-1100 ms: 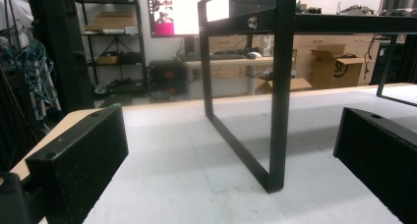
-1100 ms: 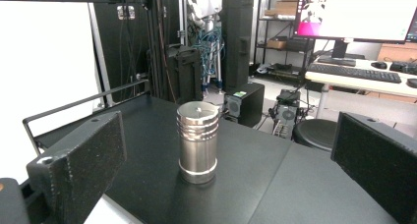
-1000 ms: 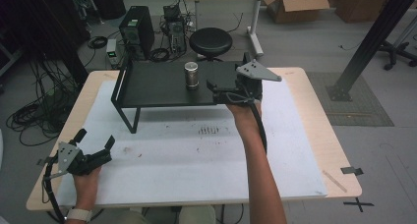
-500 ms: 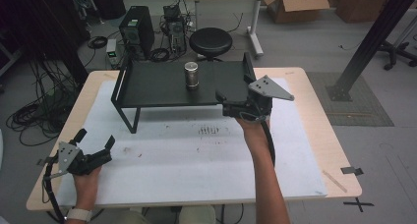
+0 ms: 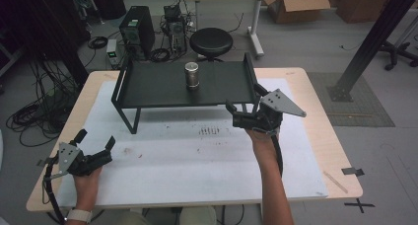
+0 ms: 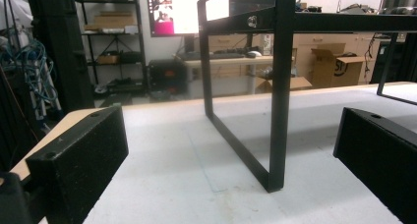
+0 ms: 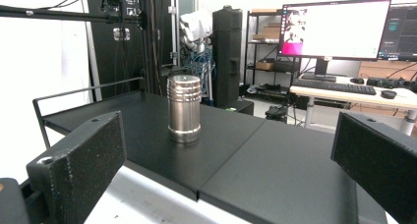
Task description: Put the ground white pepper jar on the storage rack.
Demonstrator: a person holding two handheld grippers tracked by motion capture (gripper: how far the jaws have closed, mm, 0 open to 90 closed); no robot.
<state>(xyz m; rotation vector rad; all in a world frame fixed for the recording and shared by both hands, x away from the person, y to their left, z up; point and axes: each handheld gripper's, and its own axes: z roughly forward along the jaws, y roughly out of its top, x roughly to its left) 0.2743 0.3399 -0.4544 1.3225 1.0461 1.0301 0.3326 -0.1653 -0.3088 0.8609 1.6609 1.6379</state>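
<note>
High view first: nearest, at the bench's (image 5: pixel 315 131) front left corner, a hand holds the left gripper (image 5: pixel 94 138) low over the white sheet (image 5: pixel 197 151), its jaws spread apart with nothing between them. In the left gripper view the two black jaws stand wide, and a leg of the black shelf (image 6: pixel 275 86) rises from the sheet just ahead. Farther in, toward the right of the bench's middle, the right gripper (image 5: pixel 244 111) sits at the shelf's (image 5: pixel 157 84) front right corner, jaws apart and empty, its grey plate (image 5: pixel 281 102) on top. On the shelf's top, near its back edge, stands an upright metal cylinder (image 5: pixel 191 75). Right gripper view shows the cylinder (image 7: pixel 184 108) between the wide jaws, farther off, untouched.
</note>
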